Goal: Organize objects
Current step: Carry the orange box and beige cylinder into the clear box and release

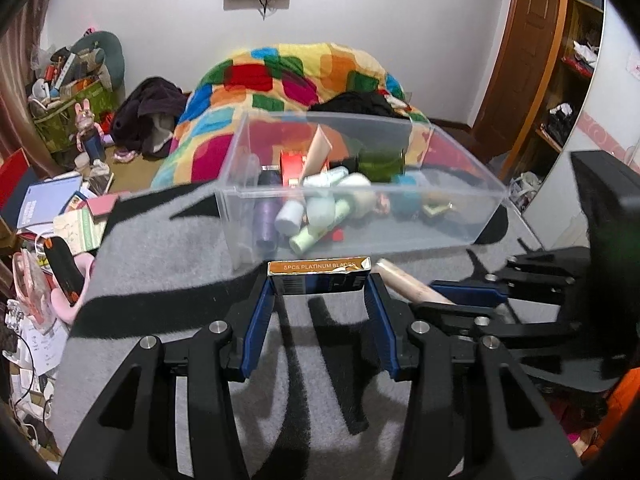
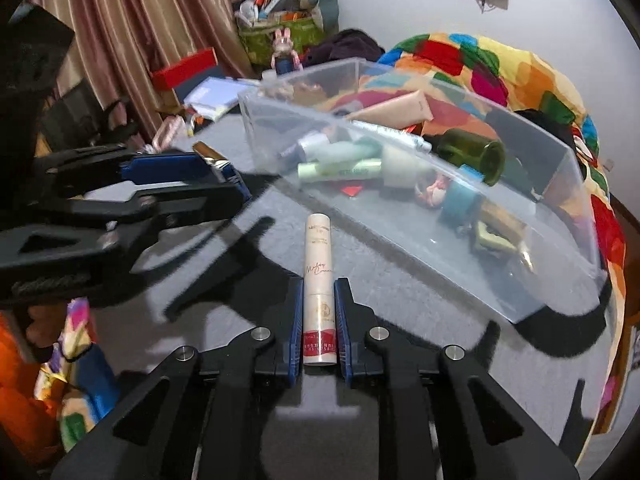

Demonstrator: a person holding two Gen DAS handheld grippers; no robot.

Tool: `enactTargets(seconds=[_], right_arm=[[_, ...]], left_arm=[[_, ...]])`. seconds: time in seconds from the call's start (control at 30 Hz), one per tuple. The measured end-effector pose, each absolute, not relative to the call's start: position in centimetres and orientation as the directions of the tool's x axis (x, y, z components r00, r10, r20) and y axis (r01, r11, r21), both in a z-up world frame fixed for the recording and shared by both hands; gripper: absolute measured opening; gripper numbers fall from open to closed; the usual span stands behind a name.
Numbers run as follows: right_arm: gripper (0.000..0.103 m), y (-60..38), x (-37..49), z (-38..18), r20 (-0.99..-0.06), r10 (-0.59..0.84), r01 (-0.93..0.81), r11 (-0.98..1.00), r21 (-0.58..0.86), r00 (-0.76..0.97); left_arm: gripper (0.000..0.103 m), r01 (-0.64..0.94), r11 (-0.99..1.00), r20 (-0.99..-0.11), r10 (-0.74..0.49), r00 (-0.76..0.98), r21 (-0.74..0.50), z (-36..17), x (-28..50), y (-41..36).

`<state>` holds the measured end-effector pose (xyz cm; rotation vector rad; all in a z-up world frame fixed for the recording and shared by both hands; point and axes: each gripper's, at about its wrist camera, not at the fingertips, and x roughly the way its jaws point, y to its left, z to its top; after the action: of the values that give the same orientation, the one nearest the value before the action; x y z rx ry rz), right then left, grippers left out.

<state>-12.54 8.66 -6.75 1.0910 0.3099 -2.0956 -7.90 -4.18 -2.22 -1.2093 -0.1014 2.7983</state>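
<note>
My left gripper (image 1: 318, 286) is shut on a small dark box with a gold flap reading "platinum blades" (image 1: 318, 276), held just above the grey cloth in front of the clear plastic bin (image 1: 460, 196). My right gripper (image 2: 319, 286) is shut on a cream cosmetic tube with a red band (image 2: 318, 264), which points toward the bin (image 2: 400, 248). The bin holds several bottles, tubes and a green glass bottle (image 2: 472, 156). Each view shows the other gripper at its side: the right gripper (image 1: 444, 298) with its tube (image 1: 408, 284), and the left gripper (image 2: 228, 178) with its box (image 2: 210, 154).
The bin rests on a grey and black cloth (image 1: 160, 248) spread over a bed. A bright patchwork blanket (image 1: 288, 72) is heaped behind it. Books and clutter (image 1: 44, 204) crowd the floor at left. A wooden door (image 1: 520, 60) and shelves stand at right.
</note>
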Motion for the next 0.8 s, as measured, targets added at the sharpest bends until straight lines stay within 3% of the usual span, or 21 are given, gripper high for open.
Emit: enactTargets(seconds=[0.33, 0.5, 0.8], right_arm=[[0.014, 11.8, -14.3, 0.1, -0.645, -0.541, 0.59, -0.79, 0.169, -0.54], [0.014, 12.2, -17.6, 0.1, -0.655, -0.472, 0.496, -0.852, 0.167, -0.59], [0.014, 10.8, -20.6, -2.6, -0.711, -0.397, 0.46, -0.881, 0.116, -0.581]], left_arm=[[0.047, -0.061, -0.995, -0.628, 0.097, -0.773, -0.078, 1.7, -9.0, -3.9], [0.047, -0.06, -0.996, -0.616, 0.089, -0.783, -0.068, 2.3, -11.2, -3.6], [0.047, -0.056, -0.997, -0.688, 0.081, -0.722, -0.059, -0.3, -16.0, -2.9]])
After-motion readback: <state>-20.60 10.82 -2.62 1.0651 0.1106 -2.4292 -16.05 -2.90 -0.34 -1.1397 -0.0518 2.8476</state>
